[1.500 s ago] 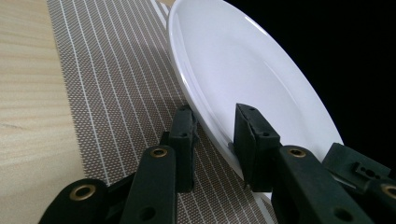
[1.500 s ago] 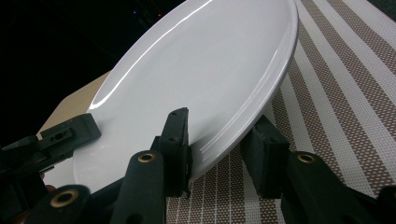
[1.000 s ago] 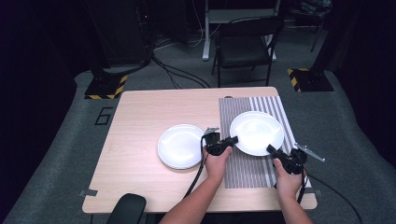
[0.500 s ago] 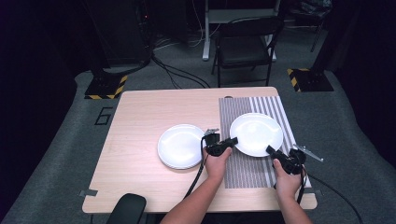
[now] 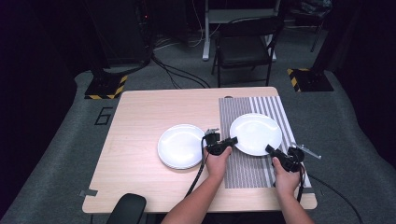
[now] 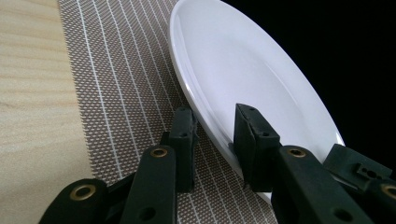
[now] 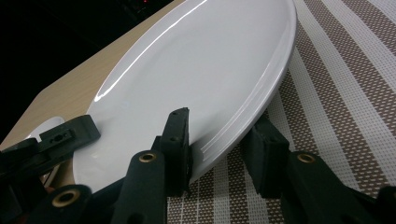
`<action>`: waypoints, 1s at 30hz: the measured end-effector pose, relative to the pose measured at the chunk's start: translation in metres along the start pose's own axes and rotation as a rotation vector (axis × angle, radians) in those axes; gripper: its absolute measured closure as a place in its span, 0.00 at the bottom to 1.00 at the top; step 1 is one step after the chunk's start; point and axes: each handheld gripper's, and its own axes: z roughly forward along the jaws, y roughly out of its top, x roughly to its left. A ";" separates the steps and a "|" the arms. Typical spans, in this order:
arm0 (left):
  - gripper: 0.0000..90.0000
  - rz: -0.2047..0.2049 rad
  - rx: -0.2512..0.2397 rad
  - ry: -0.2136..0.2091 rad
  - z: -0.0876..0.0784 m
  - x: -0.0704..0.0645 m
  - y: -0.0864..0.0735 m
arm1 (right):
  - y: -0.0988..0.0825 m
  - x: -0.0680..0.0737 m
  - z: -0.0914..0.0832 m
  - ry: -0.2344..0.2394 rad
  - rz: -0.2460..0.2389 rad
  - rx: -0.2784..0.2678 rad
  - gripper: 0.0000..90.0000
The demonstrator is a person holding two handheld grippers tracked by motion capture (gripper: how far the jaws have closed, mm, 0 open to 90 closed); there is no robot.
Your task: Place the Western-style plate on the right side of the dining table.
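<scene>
1. Plate (image 5: 256, 134), white, round and glossy, sits on the striped mat (image 5: 247, 165) at the table's (image 5: 140, 177) right in the high view; a second plate (image 5: 181, 145) lies on bare wood to its left. The left gripper (image 5: 232, 140) meets the rim's left edge and the right gripper (image 5: 270, 149) its near-right edge, forearms coming in from the near side.
2. Left gripper view: jaws pinch the rim, one pad on top, one beneath by the mat.
3. Right gripper view: jaws likewise clamp the rim, the plate tilting up off the mat.
</scene>
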 end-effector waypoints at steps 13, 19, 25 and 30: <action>0.77 -0.009 0.008 0.014 0.008 0.004 0.001 | 0.002 -0.006 0.008 -0.006 0.029 0.026 0.70; 0.77 -0.010 0.017 0.022 0.012 0.007 0.001 | 0.002 -0.008 0.012 -0.008 0.019 0.035 0.70; 0.77 -0.022 0.018 0.027 0.016 0.007 0.001 | 0.004 -0.009 0.013 -0.011 0.022 0.049 0.70; 0.77 -0.021 0.026 0.034 0.017 0.008 0.001 | 0.004 -0.011 0.015 -0.012 0.043 0.057 0.70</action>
